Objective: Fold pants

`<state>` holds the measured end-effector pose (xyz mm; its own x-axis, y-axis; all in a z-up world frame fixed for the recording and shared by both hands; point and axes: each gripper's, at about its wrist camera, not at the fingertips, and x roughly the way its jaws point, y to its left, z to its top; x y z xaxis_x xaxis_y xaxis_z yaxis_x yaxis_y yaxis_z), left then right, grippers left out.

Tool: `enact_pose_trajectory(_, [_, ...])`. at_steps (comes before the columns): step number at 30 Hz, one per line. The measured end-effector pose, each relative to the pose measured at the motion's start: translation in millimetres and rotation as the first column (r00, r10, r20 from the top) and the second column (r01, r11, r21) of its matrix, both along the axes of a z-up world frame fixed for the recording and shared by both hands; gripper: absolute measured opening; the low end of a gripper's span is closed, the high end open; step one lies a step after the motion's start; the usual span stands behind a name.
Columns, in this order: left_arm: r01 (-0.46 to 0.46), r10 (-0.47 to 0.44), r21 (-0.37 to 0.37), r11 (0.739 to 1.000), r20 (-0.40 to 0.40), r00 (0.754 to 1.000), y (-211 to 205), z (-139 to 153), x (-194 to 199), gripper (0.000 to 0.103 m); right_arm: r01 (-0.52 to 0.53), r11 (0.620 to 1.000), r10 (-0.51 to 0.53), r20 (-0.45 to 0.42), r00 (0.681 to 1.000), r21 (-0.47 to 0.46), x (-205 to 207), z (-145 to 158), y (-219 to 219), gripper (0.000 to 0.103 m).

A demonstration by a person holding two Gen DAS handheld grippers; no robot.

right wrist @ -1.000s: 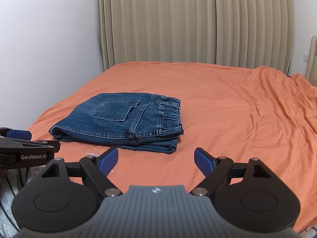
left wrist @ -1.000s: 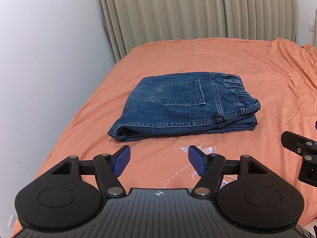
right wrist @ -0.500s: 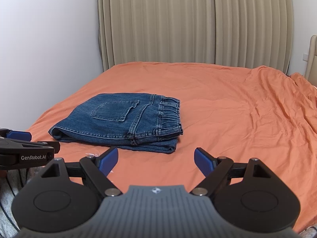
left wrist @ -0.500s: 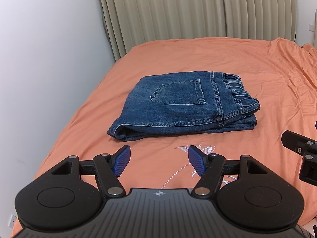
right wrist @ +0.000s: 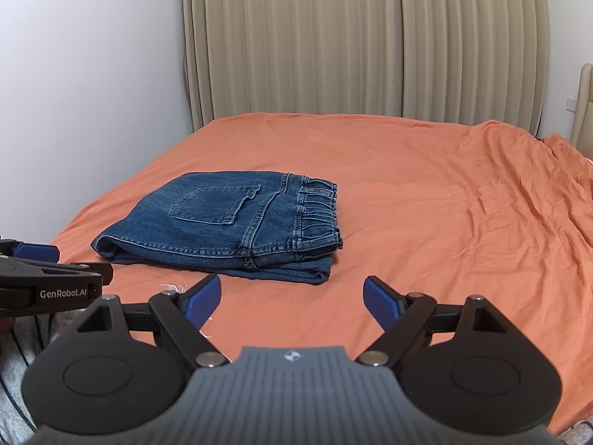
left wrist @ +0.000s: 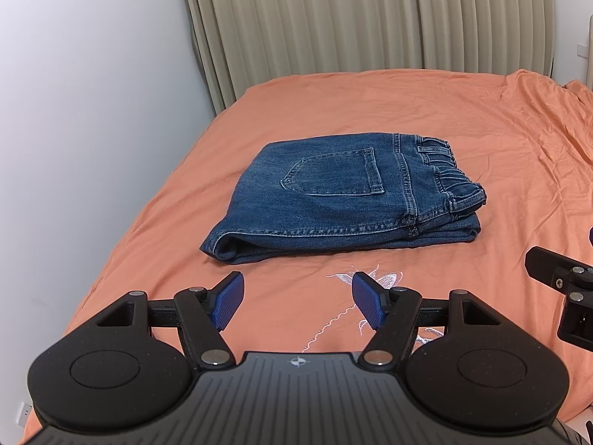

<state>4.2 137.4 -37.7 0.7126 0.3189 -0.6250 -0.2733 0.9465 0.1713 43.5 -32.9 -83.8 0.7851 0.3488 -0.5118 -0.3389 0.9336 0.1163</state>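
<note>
The blue jeans [left wrist: 341,196] lie folded into a compact stack on the orange bed sheet [left wrist: 463,118], back pocket up and waistband to the right. They also show in the right wrist view [right wrist: 229,222]. My left gripper [left wrist: 298,300] is open and empty, held back from the near edge of the jeans. My right gripper [right wrist: 292,302] is open and empty, near the bed's front edge and to the right of the jeans. Part of the right gripper shows at the right edge of the left wrist view [left wrist: 563,285], and part of the left gripper at the left edge of the right wrist view [right wrist: 48,282].
A white wall [left wrist: 92,129] runs along the bed's left side and beige curtains [right wrist: 363,44] hang behind it. White embroidery [left wrist: 355,296] marks the sheet near the front. The sheet is wrinkled to the right [right wrist: 519,204].
Almost nothing has changed; both grippers stay open and nearly still, and the jeans have not moved.
</note>
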Motion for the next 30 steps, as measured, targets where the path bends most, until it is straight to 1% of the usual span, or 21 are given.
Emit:
enact_pose_trajectory(7, [-0.007,0.007,-0.010,1.000,0.010,1.000,3,0,0,0.078,-0.001,1.000,0.001,-0.001,1.000,-0.002,-1,-1,1,0.080])
enact_pose_trajectory(11, [-0.011,0.011,0.000,1.000,0.009,1.000,3,0,0,0.078,-0.001,1.000,0.001,-0.005,1.000,-0.001,-1,-1,1,0.080])
enact_pose_trajectory(25, [0.000,0.001,-0.052,0.999,0.020,1.000,12,1,-1,0.078,0.001,1.000,-0.001,-0.005,1.000,-0.007,-1,-3,3,0.080])
enact_pose_trajectory(28, [0.004,-0.001,-0.082,0.997,0.036,0.999,15,2,-2,0.078,0.002,1.000,-0.002,-0.007,1.000,-0.005,-1,-3,3,0.080])
enact_pose_trajectory(30, [0.005,-0.001,-0.100,0.995,0.033,0.999,17,2,-2,0.078,0.001,1.000,-0.001,-0.008,1.000,-0.006,-1,-3,3,0.080])
